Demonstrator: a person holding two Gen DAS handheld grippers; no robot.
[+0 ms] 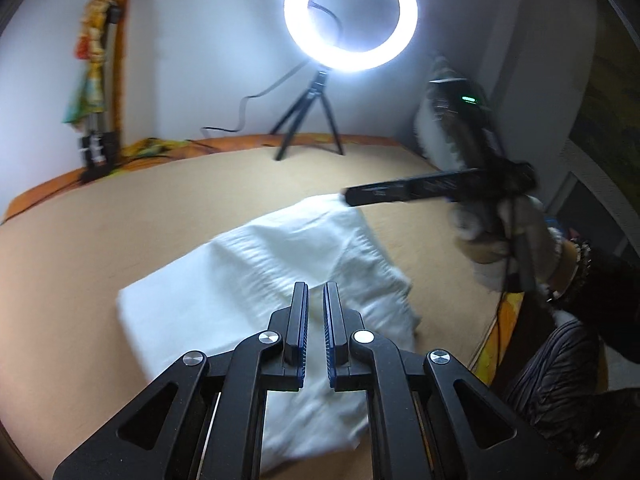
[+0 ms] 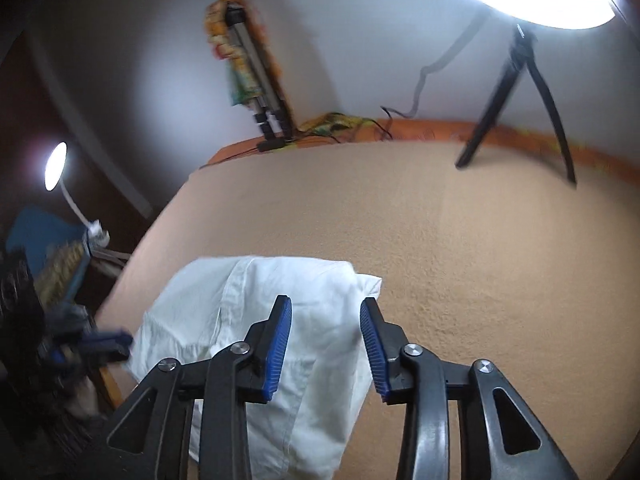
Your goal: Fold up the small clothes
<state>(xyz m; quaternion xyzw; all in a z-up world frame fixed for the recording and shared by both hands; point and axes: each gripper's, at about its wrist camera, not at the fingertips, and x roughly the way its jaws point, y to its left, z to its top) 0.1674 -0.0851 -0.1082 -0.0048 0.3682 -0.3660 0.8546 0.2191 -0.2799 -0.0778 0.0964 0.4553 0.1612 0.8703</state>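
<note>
White garment (image 1: 256, 280) lay part-folded near the front edge of the tan table (image 1: 120, 208), long axis running near-left to far-right. Left gripper (image 1: 316, 292) was nearly shut, holding nothing; right gripper (image 2: 326, 308) stood open above the cloth, empty. Risk: loose top layer could slide or unfold if a finger snagged it.

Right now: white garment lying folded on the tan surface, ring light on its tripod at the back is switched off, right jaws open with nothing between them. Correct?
Not quite: the ring light is on, glowing bright white in the left wrist view. The rest holds: the white garment lies folded on the tan surface, the light stands on its tripod at the back, and the right gripper has open jaws with nothing between them.
</note>
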